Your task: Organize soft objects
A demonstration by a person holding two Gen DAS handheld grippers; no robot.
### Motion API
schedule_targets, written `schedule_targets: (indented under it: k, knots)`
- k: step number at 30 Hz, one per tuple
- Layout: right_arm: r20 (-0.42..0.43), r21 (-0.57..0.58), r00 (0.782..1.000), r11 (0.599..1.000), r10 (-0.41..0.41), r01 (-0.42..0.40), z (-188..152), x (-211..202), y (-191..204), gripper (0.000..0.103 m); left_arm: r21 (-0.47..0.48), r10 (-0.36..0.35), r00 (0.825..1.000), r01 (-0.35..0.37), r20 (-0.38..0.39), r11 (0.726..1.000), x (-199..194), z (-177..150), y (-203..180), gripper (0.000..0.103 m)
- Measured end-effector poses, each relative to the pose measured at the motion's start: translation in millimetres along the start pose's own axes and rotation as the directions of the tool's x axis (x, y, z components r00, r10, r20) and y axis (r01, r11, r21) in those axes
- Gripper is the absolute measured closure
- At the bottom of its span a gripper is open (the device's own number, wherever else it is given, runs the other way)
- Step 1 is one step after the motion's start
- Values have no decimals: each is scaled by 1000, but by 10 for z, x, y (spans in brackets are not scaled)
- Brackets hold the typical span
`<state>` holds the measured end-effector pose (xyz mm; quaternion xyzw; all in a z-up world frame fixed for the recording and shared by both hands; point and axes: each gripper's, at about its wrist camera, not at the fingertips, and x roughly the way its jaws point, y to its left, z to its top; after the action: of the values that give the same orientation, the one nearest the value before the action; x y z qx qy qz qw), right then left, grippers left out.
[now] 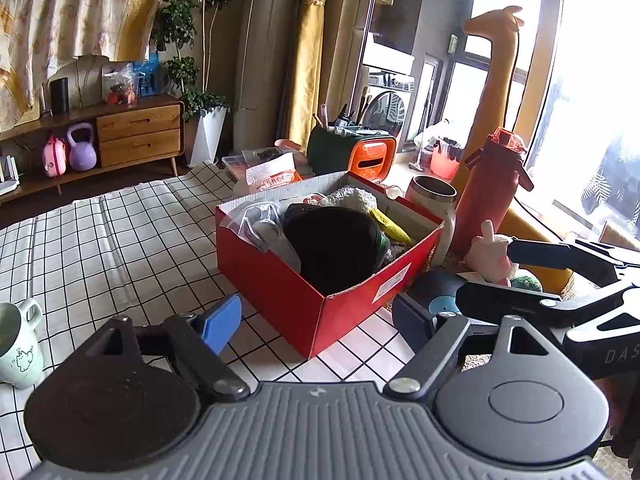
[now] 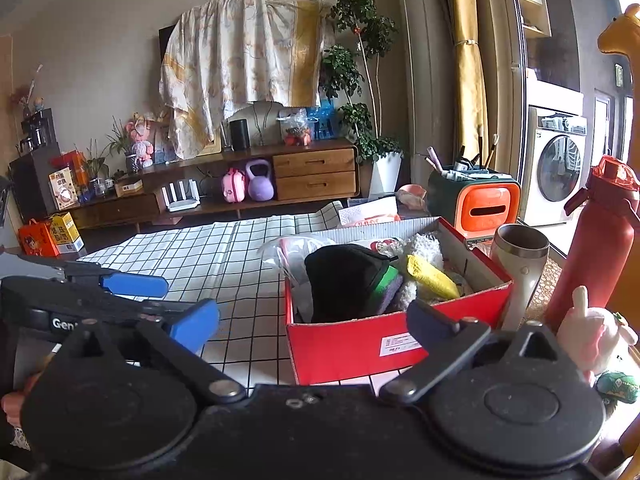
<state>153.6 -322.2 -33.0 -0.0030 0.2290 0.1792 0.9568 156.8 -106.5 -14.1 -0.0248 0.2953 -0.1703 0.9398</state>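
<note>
Both my tools are empty and spread wide: left tool (image 1: 316, 320), right tool (image 2: 314, 322). The pink plush (image 2: 592, 336) still out on the worktop (image 1: 120, 232) stands upright right of the red box (image 2: 360, 344), beside the red bottle (image 2: 592, 248); my right tool is nearer

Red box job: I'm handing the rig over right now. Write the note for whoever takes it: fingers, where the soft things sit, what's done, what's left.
Left gripper: fingers open, empty, short of the box's near corner.
Right gripper: fingers open, empty, in front of the box.
Red box on the checked cloth holds a black hat, a yellow plush, a white fluffy toy and a plastic bag.
Done: those items are boxed.
Left: the pink-and-white plush and the small green soft item lie outside, right of the box, by the red bottle.
</note>
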Motion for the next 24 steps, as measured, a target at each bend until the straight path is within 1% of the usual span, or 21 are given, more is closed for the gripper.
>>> schedule_targets:
  k: [7,8,10,13,15,18,20,24]
  knots:
    - [23,9,1000,1000,-11,11,-72,-124,47,0,-33,6,1000,-6,2,999,-109,-27,23,16]
    - [27,7,1000,1000,-16,16,-84,-144,54,0,-35,9,1000,-9,5,999,-122,-28,23,15]
    - [31,11,999,1000,-24,24,-91,-172,58,0,-39,13,1000,-12,14,999,-157,-37,20,7]
    - [32,32,999,999,-19,18,-84,-204,58,0,-40,4,1000,-3,23,999,-201,-44,8,1]
    - [34,36,999,999,-8,7,-73,-223,68,0,-26,15,1000,-14,24,1000,-226,-48,-19,0]
    - [52,21,998,999,-37,36,-65,-263,101,0,-6,36,999,-36,23,999,-252,-58,-47,0]
    - [60,27,997,999,-41,39,-74,-286,100,0,9,45,999,-45,28,999,-280,-76,-70,0]
    - [60,28,997,999,-41,39,-103,-293,104,0,17,40,998,-41,49,999,-357,-101,-102,0]
